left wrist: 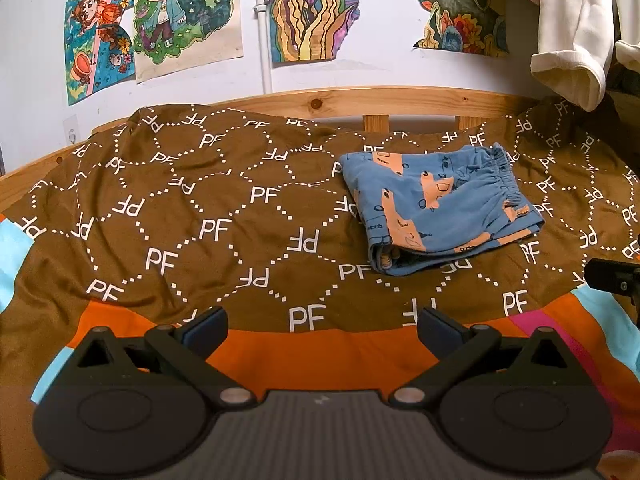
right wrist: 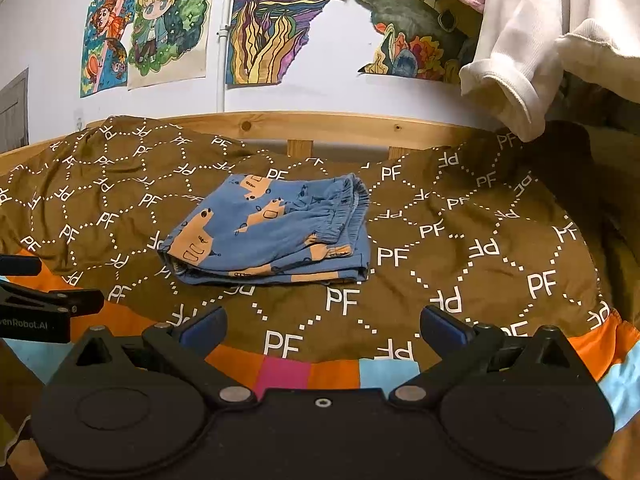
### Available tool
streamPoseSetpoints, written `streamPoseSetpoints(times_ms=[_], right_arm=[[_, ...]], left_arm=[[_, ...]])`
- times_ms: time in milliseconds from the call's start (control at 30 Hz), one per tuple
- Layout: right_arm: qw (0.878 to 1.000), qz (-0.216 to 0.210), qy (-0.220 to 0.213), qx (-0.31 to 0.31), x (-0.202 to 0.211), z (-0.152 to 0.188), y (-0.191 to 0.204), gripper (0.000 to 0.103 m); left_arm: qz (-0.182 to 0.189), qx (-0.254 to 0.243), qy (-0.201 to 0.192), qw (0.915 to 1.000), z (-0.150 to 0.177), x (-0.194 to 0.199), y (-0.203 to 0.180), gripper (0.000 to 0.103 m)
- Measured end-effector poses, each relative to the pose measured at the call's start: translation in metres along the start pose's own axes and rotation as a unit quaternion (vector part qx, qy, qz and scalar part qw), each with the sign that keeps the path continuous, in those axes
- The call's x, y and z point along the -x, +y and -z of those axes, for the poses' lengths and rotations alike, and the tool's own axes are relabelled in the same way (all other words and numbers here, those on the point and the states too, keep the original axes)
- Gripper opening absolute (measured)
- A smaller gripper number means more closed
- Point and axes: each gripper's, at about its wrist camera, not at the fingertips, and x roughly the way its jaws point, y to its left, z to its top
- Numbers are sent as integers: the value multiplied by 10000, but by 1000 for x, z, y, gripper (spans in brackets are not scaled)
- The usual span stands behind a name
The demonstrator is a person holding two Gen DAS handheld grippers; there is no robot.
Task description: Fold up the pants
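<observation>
Small blue pants [left wrist: 436,204] with orange prints lie folded into a compact stack on the brown bedspread, elastic waistband toward the right. In the right wrist view the pants [right wrist: 272,232] sit just left of centre, well ahead of the fingers. My left gripper [left wrist: 322,326] is open near the bed's front edge, with nothing between its fingers, and the pants are ahead and to its right. My right gripper [right wrist: 322,326] is open too, holding nothing, a little short of the stack. The left gripper's body [right wrist: 40,304] shows at the left edge of the right wrist view.
The brown "PF" patterned bedspread [left wrist: 180,216] covers the bed, with an orange, pink and light-blue border [right wrist: 288,368] in front. A wooden bed frame [left wrist: 360,104] runs along the wall. White and pink garments [right wrist: 532,40] hang at the upper right. Drawings [left wrist: 160,20] cover the wall.
</observation>
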Motion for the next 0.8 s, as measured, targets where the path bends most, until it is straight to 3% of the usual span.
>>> streamPoseSetpoints(times_ms=[800], right_arm=[[10000,-11,16,-32,-1,0,-1,102]], left_arm=[[-5,-23,21,10000,2,-1,2,103]])
